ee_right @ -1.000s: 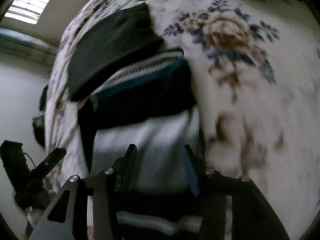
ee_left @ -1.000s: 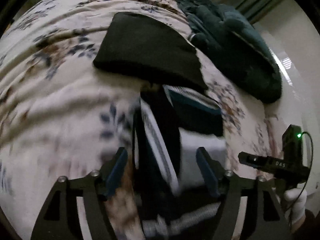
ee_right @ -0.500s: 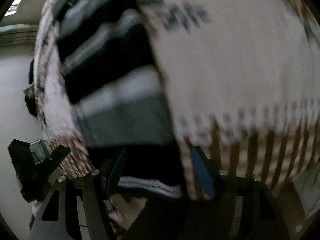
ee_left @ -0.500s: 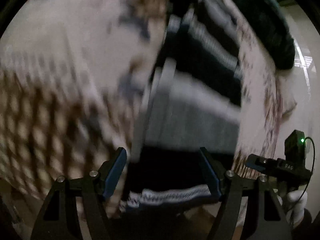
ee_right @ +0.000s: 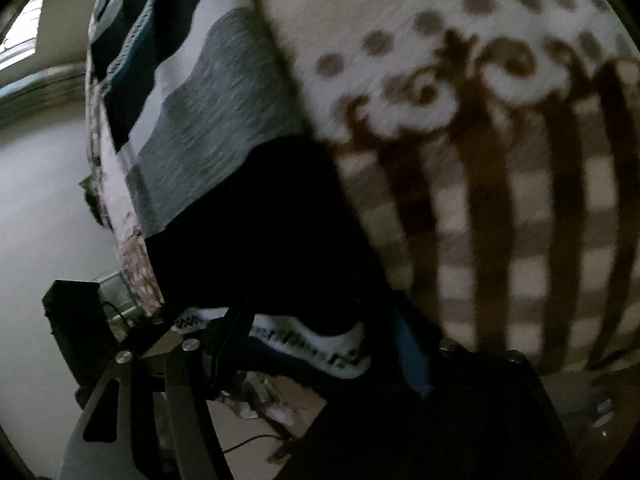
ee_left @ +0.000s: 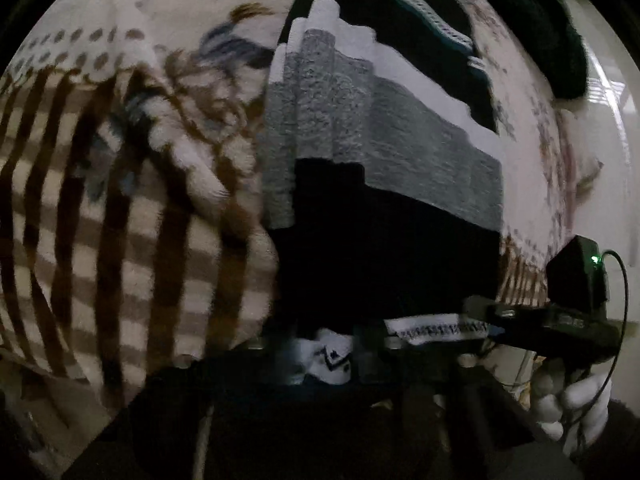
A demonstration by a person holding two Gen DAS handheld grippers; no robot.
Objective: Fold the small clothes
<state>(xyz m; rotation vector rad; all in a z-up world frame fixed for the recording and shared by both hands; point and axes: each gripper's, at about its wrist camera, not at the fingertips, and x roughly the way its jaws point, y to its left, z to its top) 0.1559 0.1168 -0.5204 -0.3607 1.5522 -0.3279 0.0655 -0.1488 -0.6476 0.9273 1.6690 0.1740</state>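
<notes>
Left wrist: striped sweater (ee_left: 384, 136) lengthwise away across blanket (ee_left: 120, 200), hem (ee_right: 304, 340) between both parted grippers' fingers, grip unclear.

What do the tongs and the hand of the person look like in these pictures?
The right tongs have a dark frame with silver screws and blue pads. Seen from the left wrist view, their body carries a black box with a green light and a thin black cable. The right hand wears a white glove.
</notes>
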